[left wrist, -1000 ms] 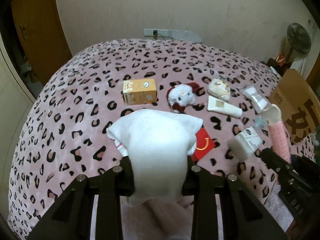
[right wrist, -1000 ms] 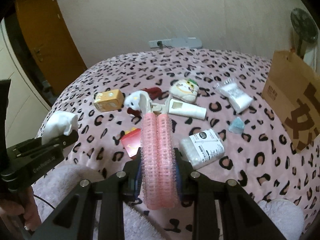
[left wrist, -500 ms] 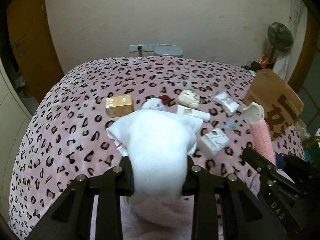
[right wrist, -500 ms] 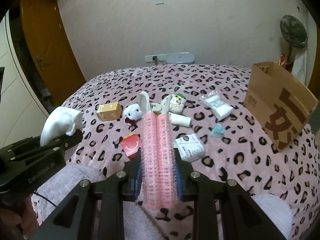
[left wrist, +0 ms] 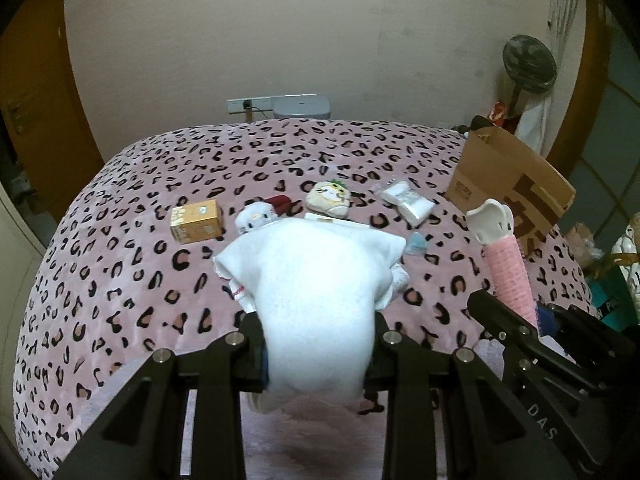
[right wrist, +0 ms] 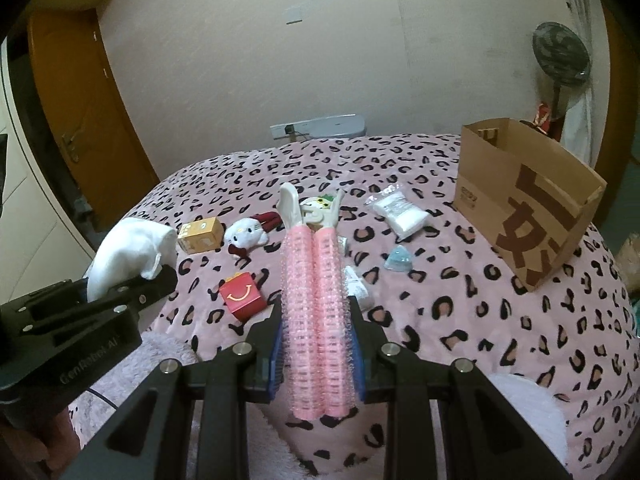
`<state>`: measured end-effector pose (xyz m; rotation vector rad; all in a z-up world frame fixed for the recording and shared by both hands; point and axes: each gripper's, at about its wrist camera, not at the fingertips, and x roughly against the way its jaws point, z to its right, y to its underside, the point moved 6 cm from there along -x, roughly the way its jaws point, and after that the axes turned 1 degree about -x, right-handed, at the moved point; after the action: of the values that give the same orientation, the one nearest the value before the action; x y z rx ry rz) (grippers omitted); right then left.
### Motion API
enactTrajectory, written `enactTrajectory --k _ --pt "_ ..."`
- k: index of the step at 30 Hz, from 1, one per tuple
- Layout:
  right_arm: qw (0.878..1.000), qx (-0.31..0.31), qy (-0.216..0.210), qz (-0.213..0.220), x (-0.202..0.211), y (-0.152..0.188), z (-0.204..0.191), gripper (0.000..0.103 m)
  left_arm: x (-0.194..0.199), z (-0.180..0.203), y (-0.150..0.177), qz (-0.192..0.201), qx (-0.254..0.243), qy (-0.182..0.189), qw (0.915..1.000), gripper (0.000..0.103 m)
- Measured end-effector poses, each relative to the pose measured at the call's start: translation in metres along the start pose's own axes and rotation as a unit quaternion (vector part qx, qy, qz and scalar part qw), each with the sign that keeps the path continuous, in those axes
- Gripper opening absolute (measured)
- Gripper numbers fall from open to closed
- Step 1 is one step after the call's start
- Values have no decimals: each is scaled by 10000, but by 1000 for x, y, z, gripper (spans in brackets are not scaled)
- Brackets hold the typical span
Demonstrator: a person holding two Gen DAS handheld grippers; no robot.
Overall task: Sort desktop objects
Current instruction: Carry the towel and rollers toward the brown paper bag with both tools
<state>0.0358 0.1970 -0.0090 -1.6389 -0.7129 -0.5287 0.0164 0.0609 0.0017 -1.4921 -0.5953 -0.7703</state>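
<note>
Now, your grips and what could slip from here:

Left gripper [left wrist: 318,344]: your jaws are pinching the white cloth bundle [left wrist: 316,288], which bulges above the fingers and hangs clear of the leopard-print blanket [left wrist: 120,240].

Right gripper [right wrist: 316,344]: your jaws are clamped on the pink hair-roller clip [right wrist: 314,292], its white handles pointing away from you over the scatter of things.

Destination: judging by the task, the brown paper bag [right wrist: 532,204] standing open at the right is the likeliest bin; both loads are well apart from it.

Risk, cloth: only its lower part is gripped, so a quick swing could let the soft bulk slide out or snag the bag's rim.

Risk, clip: it is long and held near one end; a knock against the bag wall could lever it out of the pads or tip the bag.

Risk, crowding: your two grippers ride close together, so heading for the bag at once could make them collide.

Left on the blanket: orange box [right wrist: 200,234], cat plush [right wrist: 244,234], red fries box [right wrist: 242,294], clear packet [right wrist: 400,210].
</note>
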Motion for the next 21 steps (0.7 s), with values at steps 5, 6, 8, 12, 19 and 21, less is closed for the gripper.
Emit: enactTrajectory --k 5,6,8,12,19,21 --pt "9999 -69 77 33 5 -1 8 27 -4 14 0 -42 -91 135 9999 31" --pt "9999 -92 109 51 7 -1 11 27 -4 16 0 -45 -109 151 9998 31" --pt "9998 -111 142 54 8 -1 14 27 -6 20 -1 -62 -143 178 9997 31" --pt "9996 -159 218 60 10 0 21 27 -10 27 -2 -81 -198 237 9995 31" --pt "9989 -288 369 81 13 -1 38 27 -16 50 -7 -106 -385 422 9983 31" --pt "9986 -335 394 91 15 -1 44 27 -18 58 -9 -100 -451 455 9979 31"
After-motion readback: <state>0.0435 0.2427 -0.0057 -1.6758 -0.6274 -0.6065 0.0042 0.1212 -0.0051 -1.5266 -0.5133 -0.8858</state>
